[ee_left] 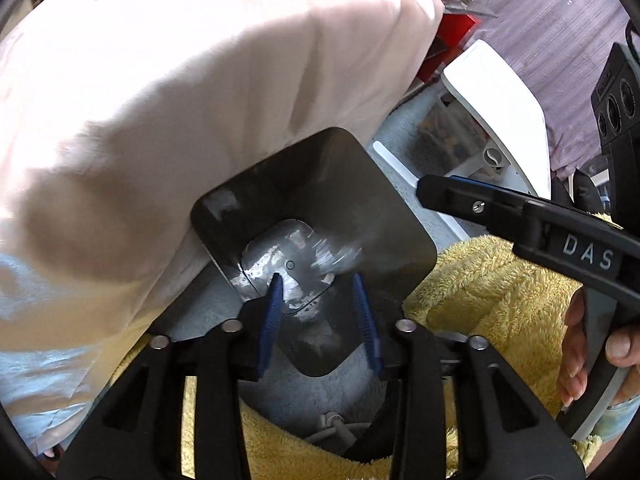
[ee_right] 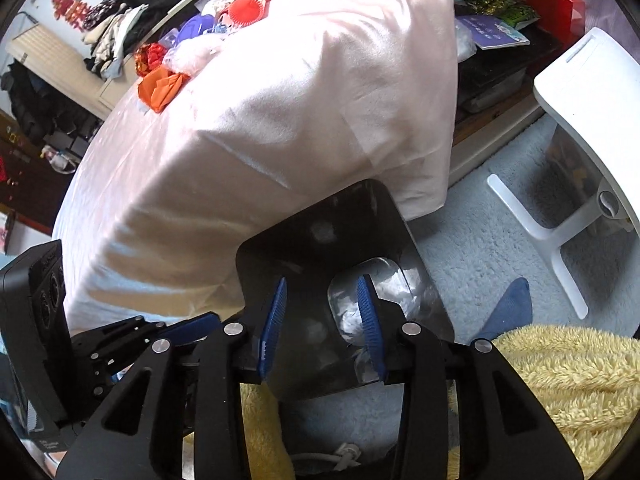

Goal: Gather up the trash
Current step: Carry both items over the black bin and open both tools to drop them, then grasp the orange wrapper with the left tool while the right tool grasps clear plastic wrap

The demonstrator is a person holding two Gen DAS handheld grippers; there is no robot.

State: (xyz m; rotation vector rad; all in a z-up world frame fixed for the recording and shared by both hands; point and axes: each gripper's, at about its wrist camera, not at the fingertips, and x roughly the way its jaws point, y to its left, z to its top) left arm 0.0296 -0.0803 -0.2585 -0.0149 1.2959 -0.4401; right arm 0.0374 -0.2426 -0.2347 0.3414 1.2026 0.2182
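Observation:
A black square trash bin (ee_left: 320,184) stands on the floor against the draped table; clear crumpled plastic (ee_left: 296,256) lies at its bottom. My left gripper (ee_left: 318,284) is open and empty over the bin's mouth. My right gripper (ee_right: 322,290) is open and empty over the same bin (ee_right: 304,236), above the plastic (ee_right: 384,280). In the left wrist view, the right gripper's finger (ee_left: 480,200) reaches in from the right. Coloured trash sits on the table top: an orange wrapper (ee_right: 162,88), a red paper cup (ee_right: 246,8), blue and clear pieces (ee_right: 192,30).
A pink cloth (ee_right: 280,100) covers the table. A white stool (ee_right: 592,92) stands to the right on pale carpet (ee_right: 472,248). A yellow fluffy blanket (ee_left: 488,288) lies near the bin. Cluttered shelves (ee_right: 500,28) are behind.

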